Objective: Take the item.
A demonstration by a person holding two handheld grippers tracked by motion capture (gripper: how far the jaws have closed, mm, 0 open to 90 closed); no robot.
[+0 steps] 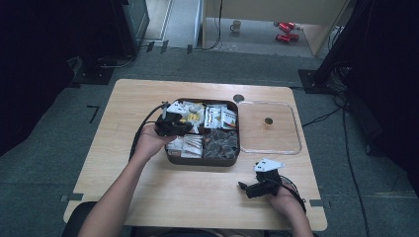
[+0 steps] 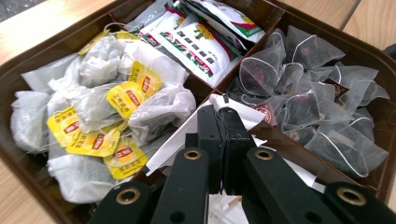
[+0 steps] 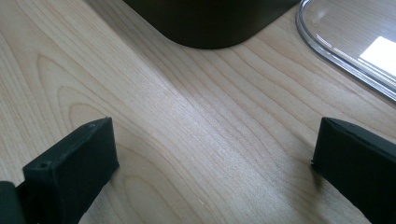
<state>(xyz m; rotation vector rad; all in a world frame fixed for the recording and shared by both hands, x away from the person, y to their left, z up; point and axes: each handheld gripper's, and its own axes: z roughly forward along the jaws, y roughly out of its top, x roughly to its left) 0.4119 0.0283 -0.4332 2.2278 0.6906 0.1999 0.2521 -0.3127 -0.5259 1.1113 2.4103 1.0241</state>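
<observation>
A dark brown compartment tray (image 1: pixel 202 161) sits mid-table. It holds tea bags with yellow tags (image 2: pixel 126 98), printed white-and-green sachets (image 2: pixel 201 46) and clear pyramid bags (image 2: pixel 317 102). My left gripper (image 1: pixel 189 127) hovers over the tray's left side. In the left gripper view its jaws (image 2: pixel 222 112) are pressed together on the edge of a white paper sachet (image 2: pixel 247 116), which lies over the divider between compartments. My right gripper (image 1: pixel 243 186) rests low over the bare table near the front right, open with only wood between its jaws (image 3: pixel 212 140).
A clear plastic lid (image 1: pixel 269 149) lies flat to the right of the tray, and its rim (image 3: pixel 345 60) is close ahead of the right gripper. The tray's rounded corner (image 3: pixel 210 23) is just beyond the right jaws. Bare wood (image 1: pixel 197 197) runs along the front.
</observation>
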